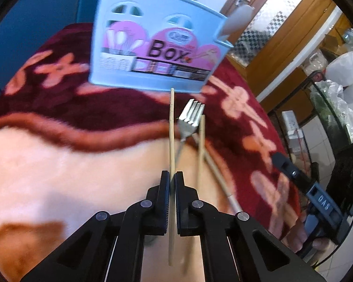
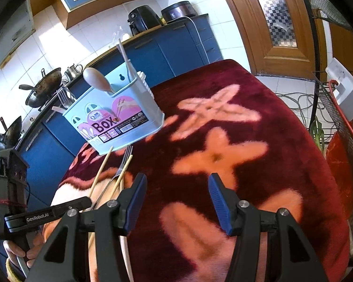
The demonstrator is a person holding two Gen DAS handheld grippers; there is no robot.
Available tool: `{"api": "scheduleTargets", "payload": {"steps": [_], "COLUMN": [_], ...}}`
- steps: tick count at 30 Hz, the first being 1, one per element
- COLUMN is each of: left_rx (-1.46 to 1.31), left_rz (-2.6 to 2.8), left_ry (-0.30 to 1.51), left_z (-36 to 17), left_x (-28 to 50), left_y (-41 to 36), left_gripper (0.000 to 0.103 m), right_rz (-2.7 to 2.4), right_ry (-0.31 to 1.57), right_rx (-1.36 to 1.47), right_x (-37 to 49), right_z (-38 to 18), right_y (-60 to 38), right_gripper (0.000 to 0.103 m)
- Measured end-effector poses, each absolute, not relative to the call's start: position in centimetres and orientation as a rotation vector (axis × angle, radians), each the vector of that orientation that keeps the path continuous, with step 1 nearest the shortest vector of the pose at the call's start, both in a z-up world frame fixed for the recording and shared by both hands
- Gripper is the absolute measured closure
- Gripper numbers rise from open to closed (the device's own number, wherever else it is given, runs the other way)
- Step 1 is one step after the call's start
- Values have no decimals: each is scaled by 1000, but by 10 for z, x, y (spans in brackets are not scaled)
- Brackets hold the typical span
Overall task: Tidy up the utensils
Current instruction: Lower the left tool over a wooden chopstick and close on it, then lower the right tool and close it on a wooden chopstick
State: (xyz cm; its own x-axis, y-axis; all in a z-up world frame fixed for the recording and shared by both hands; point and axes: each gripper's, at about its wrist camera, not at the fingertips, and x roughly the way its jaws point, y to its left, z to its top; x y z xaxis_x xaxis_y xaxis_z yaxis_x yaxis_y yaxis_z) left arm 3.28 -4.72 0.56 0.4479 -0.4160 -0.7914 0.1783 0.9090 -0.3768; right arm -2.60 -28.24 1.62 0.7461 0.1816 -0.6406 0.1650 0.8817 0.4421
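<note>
My left gripper (image 1: 172,176) is shut on a wooden chopstick (image 1: 171,127) that points toward the light blue utensil box (image 1: 153,40). A steel fork (image 1: 191,115) and a second chopstick (image 1: 201,145) lie on the blanket just right of it, with a pale-handled utensil (image 1: 220,183) beneath. My right gripper (image 2: 176,183) is open and empty above the blanket, right of the utensils. In the right wrist view the box (image 2: 115,119) holds a wooden spoon (image 2: 97,80), a fork (image 2: 63,96) and tall utensils; the left gripper (image 2: 47,213) shows at left holding the chopstick (image 2: 100,171).
A red and pink floral blanket (image 2: 223,155) covers the table. Blue kitchen cabinets (image 2: 171,47) with woks and appliances stand behind. A wooden door (image 2: 277,18) is at back right. A wire rack (image 2: 336,122) stands past the table's right edge.
</note>
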Motion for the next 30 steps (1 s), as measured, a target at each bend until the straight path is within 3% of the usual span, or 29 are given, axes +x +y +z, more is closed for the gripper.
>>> {"api": "scheduleTargets", "payload": {"steps": [9, 17, 27, 30], "left_rx": [-165, -83, 13, 25], "left_rz": [-257, -264, -298, -302], "left_ry": [1060, 1069, 1116, 1124], "left_z": [4, 1, 3, 3], "left_x": [14, 22, 49, 55], "left_y": [-3, -8, -13, -12], "left_gripper": [99, 98, 97, 97], "right_rz": [42, 72, 168, 195], "right_ry": [769, 829, 1029, 1089], "right_rx": [450, 382, 167, 120], "right_x": [-20, -13, 9, 16], "right_z": [19, 21, 24, 22], "right_y": [-260, -239, -209, -199], "right_gripper": [45, 45, 45, 51]}}
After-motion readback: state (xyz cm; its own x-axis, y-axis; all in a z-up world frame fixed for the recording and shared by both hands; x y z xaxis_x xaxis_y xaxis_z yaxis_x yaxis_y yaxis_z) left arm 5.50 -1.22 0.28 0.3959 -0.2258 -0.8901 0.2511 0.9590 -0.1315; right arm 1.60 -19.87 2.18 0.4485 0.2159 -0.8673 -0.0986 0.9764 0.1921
